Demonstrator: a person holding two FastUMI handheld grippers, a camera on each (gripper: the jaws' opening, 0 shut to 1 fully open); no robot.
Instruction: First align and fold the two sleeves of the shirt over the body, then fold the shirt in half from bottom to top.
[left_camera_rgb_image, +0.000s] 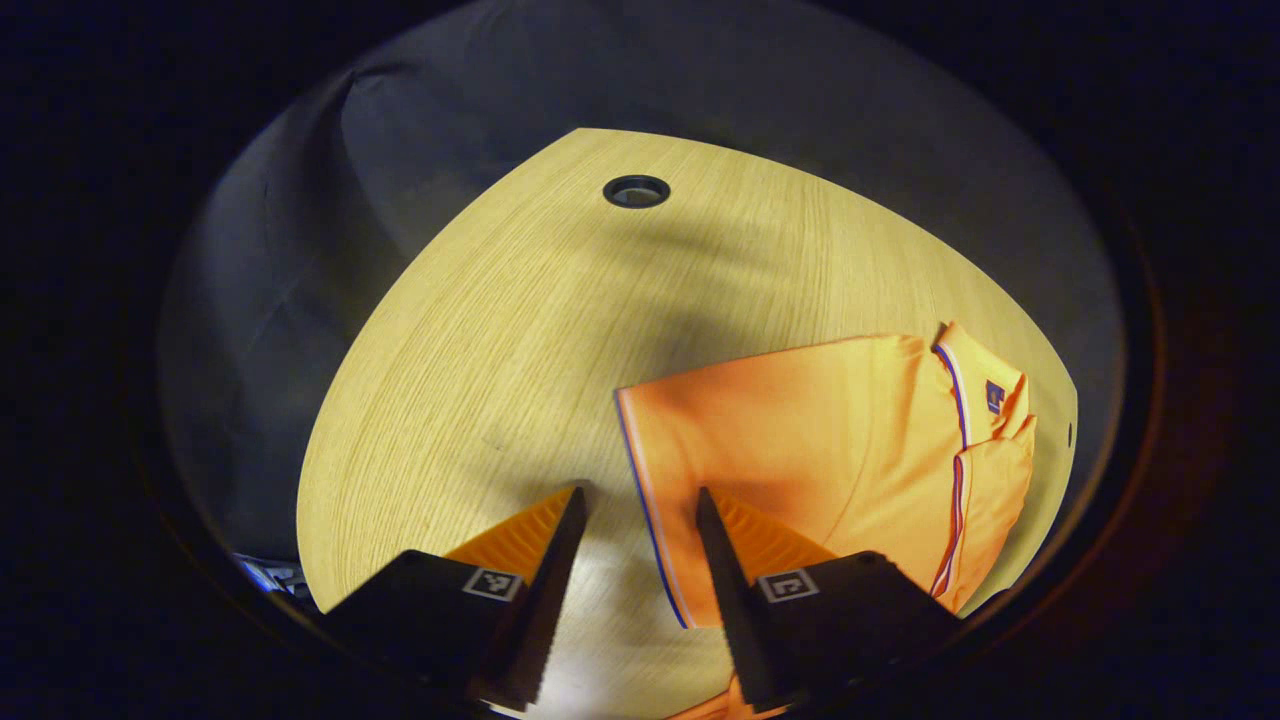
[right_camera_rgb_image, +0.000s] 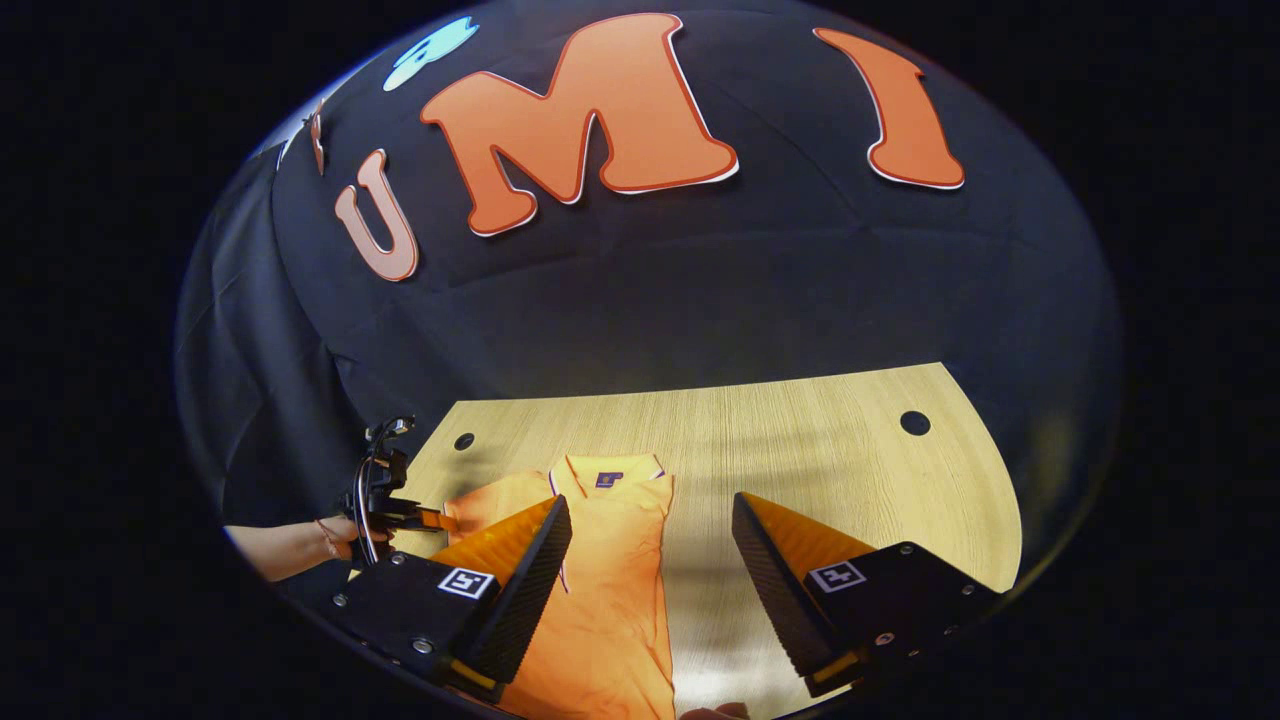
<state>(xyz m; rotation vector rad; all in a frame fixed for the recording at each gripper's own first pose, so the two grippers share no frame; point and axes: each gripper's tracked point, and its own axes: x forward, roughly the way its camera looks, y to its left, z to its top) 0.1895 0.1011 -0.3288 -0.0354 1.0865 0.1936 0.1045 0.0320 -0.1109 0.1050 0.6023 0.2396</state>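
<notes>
An orange polo shirt (right_camera_rgb_image: 612, 570) lies flat on the wooden table (right_camera_rgb_image: 820, 450), collar (right_camera_rgb_image: 605, 470) toward the far wall. In the right gripper view its left sleeve (right_camera_rgb_image: 488, 500) sticks out sideways, while the right side runs in a straight edge. My right gripper (right_camera_rgb_image: 650, 503) hangs open above that right edge, holding nothing. Farther left, a hand carries my left gripper (right_camera_rgb_image: 425, 518) by the sleeve. In the left gripper view the left gripper (left_camera_rgb_image: 640, 492) is open, low over the table. The sleeve's striped hem (left_camera_rgb_image: 648, 500) lies between its fingers, and the shirt (left_camera_rgb_image: 830, 440) spreads to the right.
Round cable holes pierce the table (left_camera_rgb_image: 470, 380) near its back corners: a hole (left_camera_rgb_image: 636, 190), another hole (right_camera_rgb_image: 914, 422) and a third hole (right_camera_rgb_image: 464, 441). Black cloth walls close in the booth behind and beside the table. Bare wood lies right of the shirt.
</notes>
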